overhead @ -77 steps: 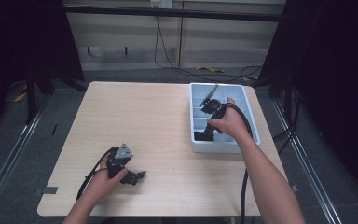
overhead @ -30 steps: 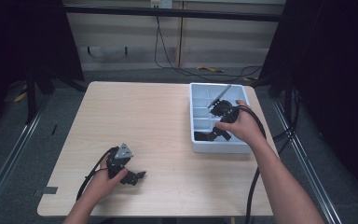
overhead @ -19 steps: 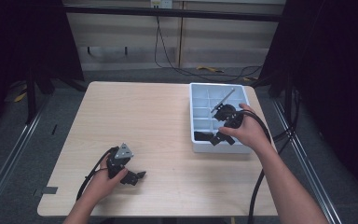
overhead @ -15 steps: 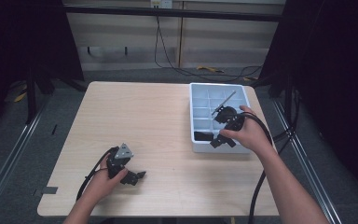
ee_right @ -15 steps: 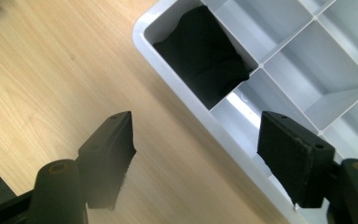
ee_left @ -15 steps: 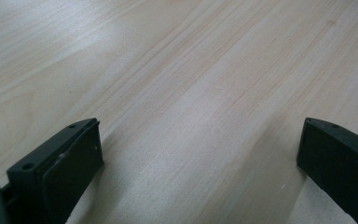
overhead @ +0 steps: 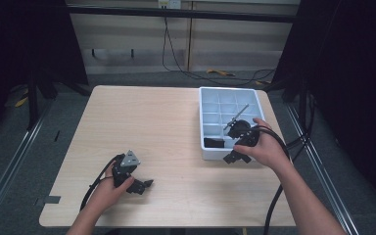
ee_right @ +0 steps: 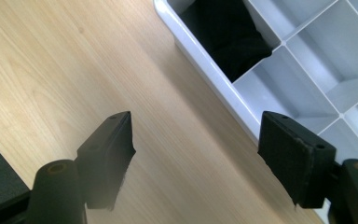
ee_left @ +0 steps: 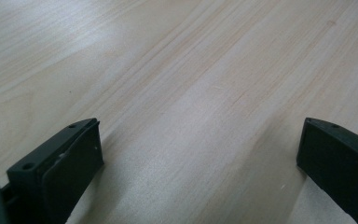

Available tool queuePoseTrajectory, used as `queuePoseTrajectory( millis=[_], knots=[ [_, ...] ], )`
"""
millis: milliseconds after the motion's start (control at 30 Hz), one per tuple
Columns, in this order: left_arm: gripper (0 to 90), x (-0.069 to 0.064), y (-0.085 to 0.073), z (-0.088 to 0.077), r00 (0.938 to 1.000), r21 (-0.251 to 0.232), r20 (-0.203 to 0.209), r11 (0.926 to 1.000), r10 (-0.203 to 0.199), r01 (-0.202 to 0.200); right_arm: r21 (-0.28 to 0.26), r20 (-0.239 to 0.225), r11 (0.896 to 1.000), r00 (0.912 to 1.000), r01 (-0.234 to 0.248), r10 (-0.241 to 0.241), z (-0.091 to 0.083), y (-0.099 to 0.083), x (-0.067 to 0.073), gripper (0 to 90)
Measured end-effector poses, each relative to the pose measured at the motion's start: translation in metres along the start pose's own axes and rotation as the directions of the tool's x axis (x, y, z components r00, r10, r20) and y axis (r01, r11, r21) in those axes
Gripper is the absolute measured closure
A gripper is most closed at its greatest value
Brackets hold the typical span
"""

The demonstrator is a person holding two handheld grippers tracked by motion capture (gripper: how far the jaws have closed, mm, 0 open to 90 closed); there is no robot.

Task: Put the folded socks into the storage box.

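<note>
Resting on the far right part of the counter [overhead: 176, 127], a white compartment tray [overhead: 204, 147] is seen with its right wall close to the counter's right edge and its near wall well back from the near edge. A wide stretch of bare wood is left open to the left of the tray and along the near side, broken only by the left gripper [overhead: 139, 186] near the front left. A black object [overhead: 214, 143] is lodged in the tray's near-left compartment, and a thin dark rod [overhead: 237, 116] is laid slantwise across compartments farther back.

The right gripper [overhead: 235, 156] is held over the tray's near wall, beside the near-right corner. In the right gripper view its jaws are spread wide and nothing is gripped between them: one jaw is placed over bare wood outside the tray, the other over the tray's rim [ee_right: 214, 74], so the wall is straddled. Whether the rim is touched cannot be told. The black object [ee_right: 228, 37] is seen just inside that wall, ahead of the jaws, apart from both.

The left gripper is kept low at the counter in the person's left hand [overhead: 108, 192], well apart from the tray. In the left gripper view its jaws are spread wide over plain wood, with nothing held.
</note>
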State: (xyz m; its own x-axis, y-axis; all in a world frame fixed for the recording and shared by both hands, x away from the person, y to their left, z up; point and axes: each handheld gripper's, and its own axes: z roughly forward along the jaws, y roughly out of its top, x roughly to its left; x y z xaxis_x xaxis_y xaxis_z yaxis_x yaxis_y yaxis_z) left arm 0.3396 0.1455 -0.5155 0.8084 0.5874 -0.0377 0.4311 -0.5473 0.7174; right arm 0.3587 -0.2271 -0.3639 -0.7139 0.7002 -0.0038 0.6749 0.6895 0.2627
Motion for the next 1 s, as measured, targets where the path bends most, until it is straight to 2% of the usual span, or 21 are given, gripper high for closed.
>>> queuePoseTrajectory(
  millis=[33, 67, 300, 1000],
  knots=[
    [0.0, 0.000, 0.000, 0.000, 1.0000, -0.001, -0.002, 1.0000, -0.001, 0.001, 0.002, -0.007, 1.000, 0.9999, -0.012, 0.012, 0.000, -0.001, 0.001, 25.6],
    [0.0, 0.000, 0.000, 0.000, 1.0000, -0.001, -0.002, 1.0000, -0.001, 0.001, -0.007, -0.005, 1.000, 1.0000, -0.001, 0.001, 0.000, -0.003, 0.001, 25.6],
    [0.0, 0.000, 0.000, 0.000, 0.9999, 0.006, -0.003, 0.9999, 0.010, -0.010, -0.014, -0.001, 1.000, 1.0000, -0.006, 0.006, 0.005, -0.013, 0.004, 25.2],
    [0.0, 0.000, 0.000, 0.000, 0.9999, 0.006, -0.003, 0.9999, 0.010, -0.010, -0.042, 0.015, 0.999, 0.9993, -0.034, 0.035, 0.019, -0.043, 0.001, 24.4]
  ],
)
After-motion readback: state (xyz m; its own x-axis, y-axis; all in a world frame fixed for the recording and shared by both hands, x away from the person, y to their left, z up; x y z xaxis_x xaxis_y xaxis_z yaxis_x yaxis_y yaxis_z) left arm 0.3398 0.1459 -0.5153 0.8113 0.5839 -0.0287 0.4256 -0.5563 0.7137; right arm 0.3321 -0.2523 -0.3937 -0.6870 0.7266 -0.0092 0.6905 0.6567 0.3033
